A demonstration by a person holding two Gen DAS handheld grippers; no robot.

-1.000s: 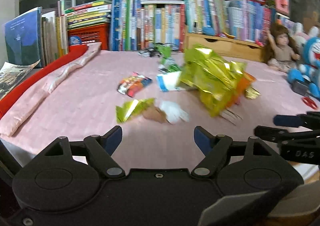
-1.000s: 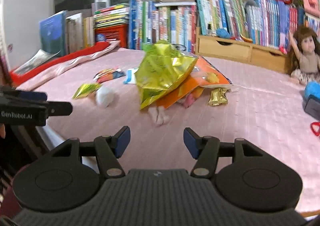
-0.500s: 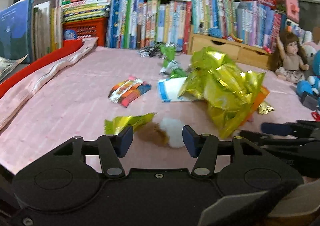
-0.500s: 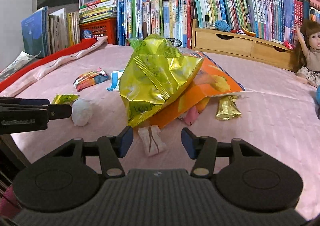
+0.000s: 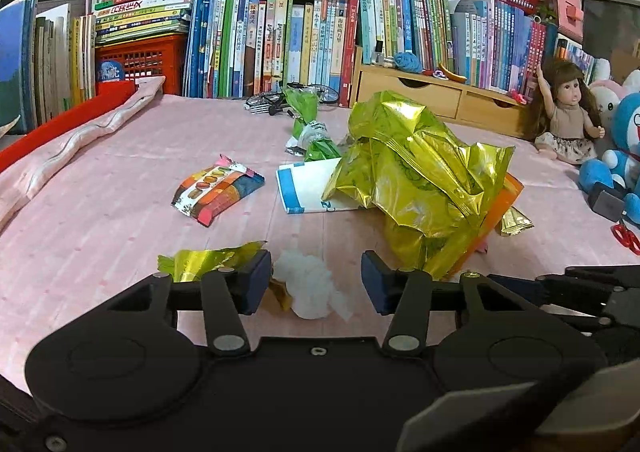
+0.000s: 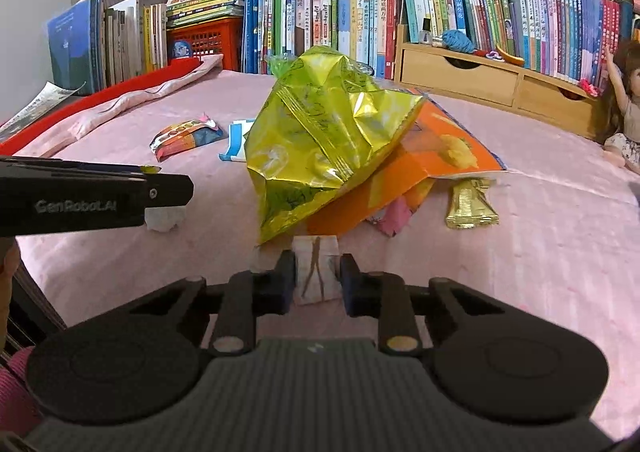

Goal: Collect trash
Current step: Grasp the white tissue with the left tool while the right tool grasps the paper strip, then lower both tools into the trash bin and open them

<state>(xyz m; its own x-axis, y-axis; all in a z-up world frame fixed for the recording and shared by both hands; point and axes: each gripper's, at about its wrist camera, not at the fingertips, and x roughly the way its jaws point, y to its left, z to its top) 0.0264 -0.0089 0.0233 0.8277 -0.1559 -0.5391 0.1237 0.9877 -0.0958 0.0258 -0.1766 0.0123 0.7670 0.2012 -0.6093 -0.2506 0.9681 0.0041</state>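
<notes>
Trash lies scattered over the pink bedcover (image 5: 100, 220), and both grippers are low over the pieces nearest the edge. From the left wrist, the left gripper (image 5: 316, 280) has a white crumpled tissue (image 5: 306, 284) between its fingers, with a brown scrap tucked against the tissue on the left finger's side; the jaws are closing around it, and there is a clear gap on the right finger's side, so the pads are not yet pressing it. A small gold wrapper (image 5: 204, 262) lies just outside the left finger, and the big gold-green foil bag (image 5: 420, 180) sits ahead and beyond the right finger. The tissue is a round wad with no long axis to speak of, so I'd say the closing needs no turning of the wrist. From the right wrist, the right gripper (image 6: 316, 280) straddles a small pale packet (image 6: 316, 268) whose long side runs straight away from the fingers, toward the foil bag just ahead; the jaws are closing, and both pads look to be against its sides or all but touching, though I cannot tell for sure that it is pinched. Off past the left finger, the other gripper shows side-on above the tissue. Each hand has its own piece: left for the tissue, right for the packet.
</notes>
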